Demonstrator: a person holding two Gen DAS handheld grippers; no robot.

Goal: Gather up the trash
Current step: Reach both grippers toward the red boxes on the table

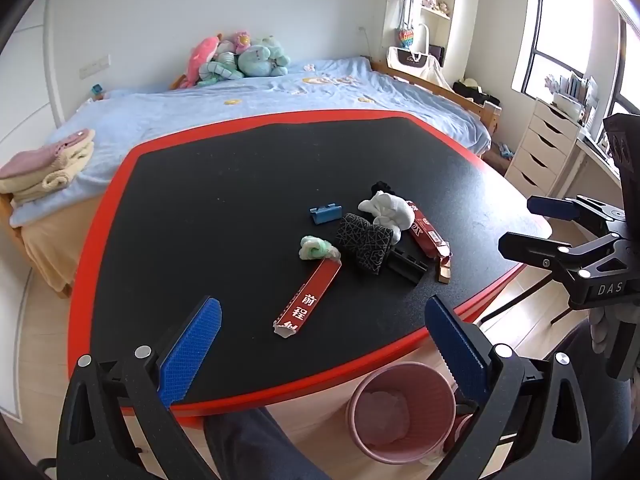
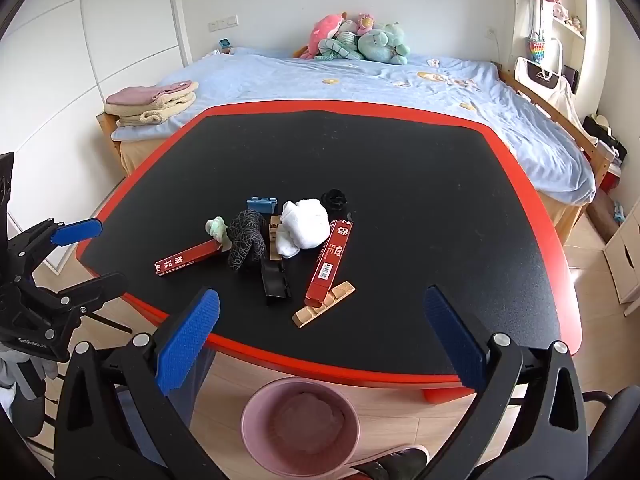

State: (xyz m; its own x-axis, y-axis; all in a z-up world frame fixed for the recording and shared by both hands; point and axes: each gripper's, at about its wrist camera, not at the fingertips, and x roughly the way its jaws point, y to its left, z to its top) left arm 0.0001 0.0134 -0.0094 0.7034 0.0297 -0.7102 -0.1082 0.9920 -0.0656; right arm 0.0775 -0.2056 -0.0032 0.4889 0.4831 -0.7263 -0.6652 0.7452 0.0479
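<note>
A heap of litter lies mid-table: a red carton with white characters [image 1: 307, 302] [image 2: 188, 261], a second red carton [image 1: 427, 235] [image 2: 330, 264], a white crumpled tissue [image 1: 387, 208] [image 2: 303, 225], a green-white wad [image 1: 316, 248] [image 2: 216, 229], a black patterned cloth [image 1: 364, 243] [image 2: 246, 240], a blue clip [image 1: 326, 212] [image 2: 262, 204], a black plastic piece [image 1: 408, 266] [image 2: 275, 282] and a wooden piece [image 1: 443, 268] [image 2: 323, 307]. A pink bin [image 1: 400, 412] [image 2: 300, 426] stands on the floor below the near edge. My left gripper [image 1: 322, 354] [image 2: 86, 254] and right gripper [image 2: 320, 342] [image 1: 528, 226] hang open and empty over the near edge.
The black table has a red rim [image 1: 100, 248] [image 2: 568, 280]. Behind it is a bed with a blue sheet [image 1: 240, 108] [image 2: 360, 76], folded towels and plush toys. White drawers [image 1: 540, 148] stand at the right. A person's leg [image 1: 256, 444] shows under the table.
</note>
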